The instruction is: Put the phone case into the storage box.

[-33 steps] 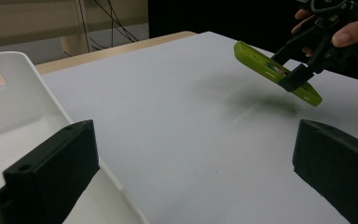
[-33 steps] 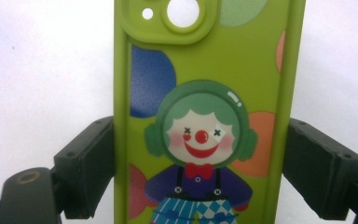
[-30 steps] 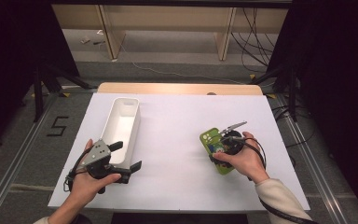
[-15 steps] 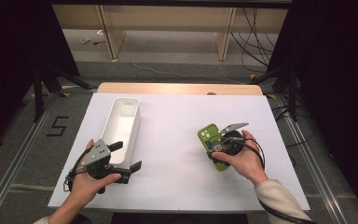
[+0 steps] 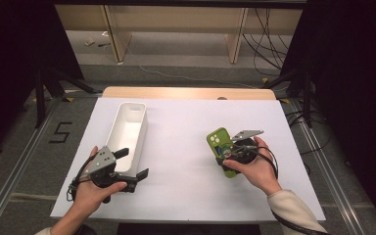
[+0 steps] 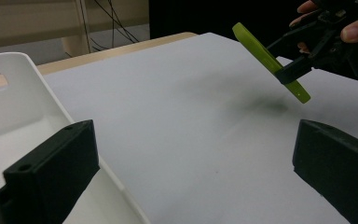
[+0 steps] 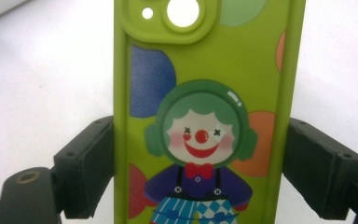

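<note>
A lime-green phone case [image 5: 219, 142] with a clown picture [image 7: 200, 140] is held off the white table, tilted, with my right gripper [image 5: 231, 152] shut on its two long edges. In the left gripper view the phone case [image 6: 269, 60] hangs above its shadow at the upper right. My left gripper [image 5: 134, 165] stands open and holds nothing at the near left of the table, next to the white bin [image 5: 127, 131]. Its two black jaws frame bare table in the left gripper view.
The long white bin [image 6: 9, 102] lies on the left half of the table, its near end by my left hand. A wooden strip [image 5: 186, 93] runs along the table's far edge. Cables and dark stands lie on the floor beyond.
My right gripper has carried the phone case a little to the left and slightly away from me. The left gripper has stayed where it was.
</note>
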### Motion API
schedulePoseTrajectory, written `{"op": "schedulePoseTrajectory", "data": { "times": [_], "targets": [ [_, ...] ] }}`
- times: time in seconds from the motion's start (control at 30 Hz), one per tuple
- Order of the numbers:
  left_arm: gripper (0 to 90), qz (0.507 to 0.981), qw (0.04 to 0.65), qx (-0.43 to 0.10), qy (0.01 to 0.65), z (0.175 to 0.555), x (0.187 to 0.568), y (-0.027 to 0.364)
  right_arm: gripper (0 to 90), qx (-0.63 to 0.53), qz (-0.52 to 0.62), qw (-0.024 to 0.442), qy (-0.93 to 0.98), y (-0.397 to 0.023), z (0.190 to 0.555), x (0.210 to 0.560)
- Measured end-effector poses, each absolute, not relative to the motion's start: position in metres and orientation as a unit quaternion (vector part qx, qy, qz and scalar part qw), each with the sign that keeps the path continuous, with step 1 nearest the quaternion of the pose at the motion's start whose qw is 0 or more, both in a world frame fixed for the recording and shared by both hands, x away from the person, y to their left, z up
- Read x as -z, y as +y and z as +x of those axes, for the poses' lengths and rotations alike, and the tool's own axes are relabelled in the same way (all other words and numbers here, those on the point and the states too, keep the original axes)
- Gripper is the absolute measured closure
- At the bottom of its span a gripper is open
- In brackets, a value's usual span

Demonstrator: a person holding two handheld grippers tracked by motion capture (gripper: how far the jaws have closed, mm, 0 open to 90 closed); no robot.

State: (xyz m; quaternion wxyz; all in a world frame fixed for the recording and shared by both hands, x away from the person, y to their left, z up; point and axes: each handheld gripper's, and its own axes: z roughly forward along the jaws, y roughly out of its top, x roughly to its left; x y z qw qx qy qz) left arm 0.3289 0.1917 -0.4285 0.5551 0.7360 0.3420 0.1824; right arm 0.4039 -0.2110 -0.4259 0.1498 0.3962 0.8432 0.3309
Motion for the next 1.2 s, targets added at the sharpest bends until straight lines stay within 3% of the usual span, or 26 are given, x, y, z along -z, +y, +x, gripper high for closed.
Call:
{"op": "schedulePoseTrajectory", "data": {
  "times": [0.63,1.2],
  "targets": [
    [1.2,0.729,0.566,-0.187,0.338,0.342,0.411,0.169,17.0,-0.39,0.358,0.161,0.833,-0.198,0.393,0.425],
    [7.2,0.753,0.556,-0.149,0.318,0.377,0.395,0.102,17.0,-0.421,0.347,0.167,0.821,-0.192,0.388,0.424]
  ]
}}
